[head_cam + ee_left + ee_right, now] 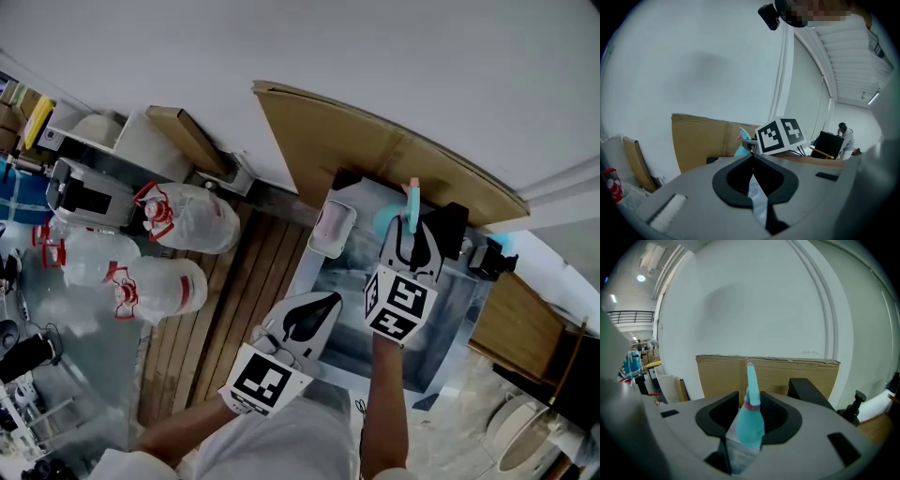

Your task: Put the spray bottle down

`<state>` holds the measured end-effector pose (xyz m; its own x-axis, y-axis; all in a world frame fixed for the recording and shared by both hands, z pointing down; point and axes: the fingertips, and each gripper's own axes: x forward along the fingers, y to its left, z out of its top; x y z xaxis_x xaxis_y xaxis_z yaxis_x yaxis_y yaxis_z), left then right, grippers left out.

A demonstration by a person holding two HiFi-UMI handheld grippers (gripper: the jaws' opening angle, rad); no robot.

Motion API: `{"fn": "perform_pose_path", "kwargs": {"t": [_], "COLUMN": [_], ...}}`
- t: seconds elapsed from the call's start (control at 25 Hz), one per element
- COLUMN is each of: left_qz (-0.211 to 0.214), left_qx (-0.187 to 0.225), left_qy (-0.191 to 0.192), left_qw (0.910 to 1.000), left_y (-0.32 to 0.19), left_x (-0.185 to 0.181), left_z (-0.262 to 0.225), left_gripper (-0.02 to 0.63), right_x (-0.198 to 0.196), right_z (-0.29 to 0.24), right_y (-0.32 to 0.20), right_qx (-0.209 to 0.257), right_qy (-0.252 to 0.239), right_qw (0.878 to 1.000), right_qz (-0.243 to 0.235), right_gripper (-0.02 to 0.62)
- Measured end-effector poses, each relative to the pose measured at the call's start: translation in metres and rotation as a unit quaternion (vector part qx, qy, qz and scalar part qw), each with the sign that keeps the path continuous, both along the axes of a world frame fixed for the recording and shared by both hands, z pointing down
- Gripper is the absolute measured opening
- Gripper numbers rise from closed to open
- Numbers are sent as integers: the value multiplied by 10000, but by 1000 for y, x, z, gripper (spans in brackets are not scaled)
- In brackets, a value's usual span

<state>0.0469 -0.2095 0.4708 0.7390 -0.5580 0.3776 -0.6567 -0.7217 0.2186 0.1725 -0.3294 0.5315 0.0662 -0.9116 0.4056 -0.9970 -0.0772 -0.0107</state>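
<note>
Counted two grippers: left gripper, right gripper. Marker cubes were two, one per gripper. Spray bottle was one. White bags with red print were three: upper bag, left bag, lower bag. Cardboard sheets were two: large sheet, small sheet. One clear tub. One table. One distant person.

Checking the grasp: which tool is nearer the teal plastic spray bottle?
Right. The right tool grips the teal plastic spray bottle between its jaws; the left tool is shut, empty, apart from it.
</note>
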Motion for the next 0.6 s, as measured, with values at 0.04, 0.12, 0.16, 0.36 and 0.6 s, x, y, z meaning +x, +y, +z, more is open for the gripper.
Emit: {"fn": "perform_pose_path", "kwargs": {"t": [0.04,0.12,0.16,0.36,0.6], "left_qz": [-2,-10,-13,5,1], "left_qx": [10,41,64,199,291], "left_qy": [8,24,38,115,230], "left_qw": [10000,10000,10000,9997,9993], "left_y": [3,7,9,24,49], "left_x": [-2,-5,-6,-11,-21], "left_z": [-2,-6,-8,-24,-45], "left_gripper": [5,5,5,5,5], "right_x": [-1,-2,-2,-2,-10], "right_z": [-3,-10,-14,-36,-67], "right_y": [3,10,15,42,85], "right_qx": [18,46,56,131,188], "right_qy": [0,3,11,75,-31], "right_qw": [10000,10000,10000,9999,9998], "right_qz": [12,23,22,20,-106], "right_gripper": [114,114,114,105,74]}}
